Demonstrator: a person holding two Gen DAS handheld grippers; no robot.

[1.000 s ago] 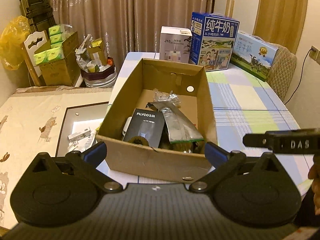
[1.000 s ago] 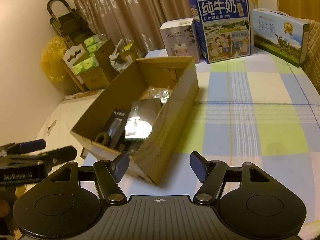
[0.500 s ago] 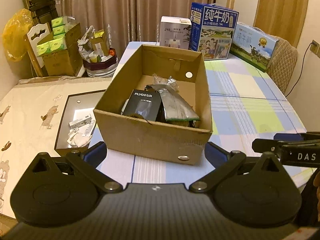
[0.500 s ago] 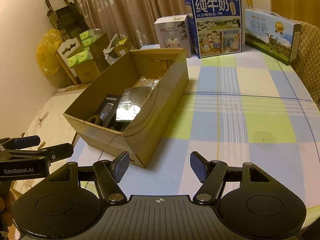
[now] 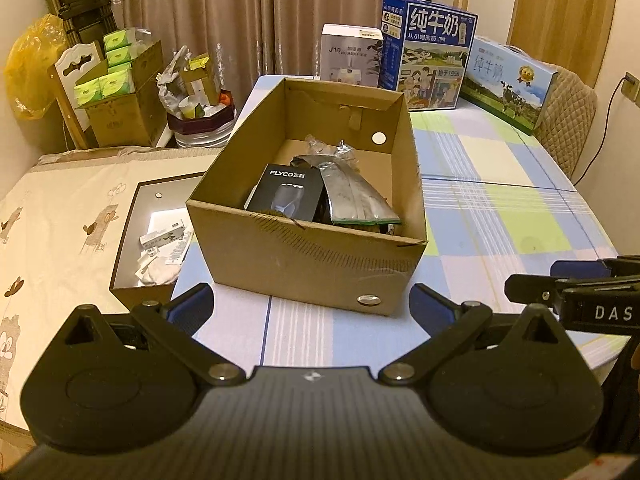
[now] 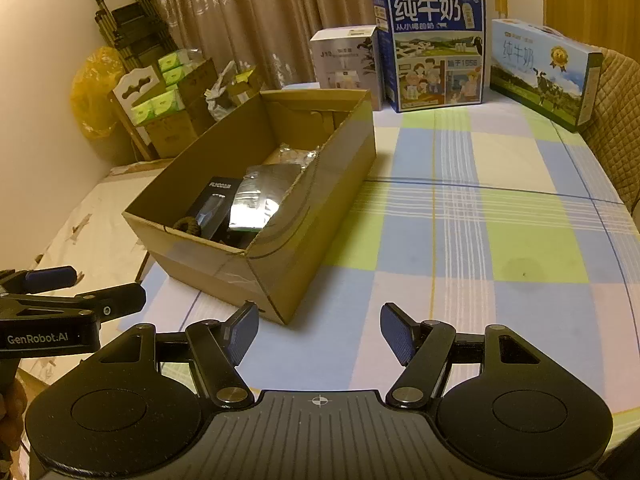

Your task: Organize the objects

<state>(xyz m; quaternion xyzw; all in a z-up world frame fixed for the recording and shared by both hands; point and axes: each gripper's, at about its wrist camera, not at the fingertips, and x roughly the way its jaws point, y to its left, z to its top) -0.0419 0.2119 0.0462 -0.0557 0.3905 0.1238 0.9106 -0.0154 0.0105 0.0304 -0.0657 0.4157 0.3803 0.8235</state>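
One open brown cardboard box (image 5: pixel 308 256) on the checked tablecloth (image 5: pixel 500 208); both of your grippers empty.

Your left gripper (image 5: pixel 311 307) has its fingers spread wide, holding nothing, just short of the box's near wall. Your right gripper (image 6: pixel 318 334) is likewise wide and empty, near the box's nearest corner. The box sits at the table's left edge, its long axis running away from you toward the curtain. Inside, counted: one black FLYCO carton (image 5: pixel 286 194), one silver foil pouch (image 5: pixel 356 200), one crumpled clear wrapper (image 5: pixel 328 148), one dark fuzzy ring (image 6: pixel 187 225). The carton and the pouch both lie lengthwise along the box. At the far end of the table stand three cartons: one white box (image 5: pixel 348 56) and two blue milk cartons (image 5: pixel 428 52).
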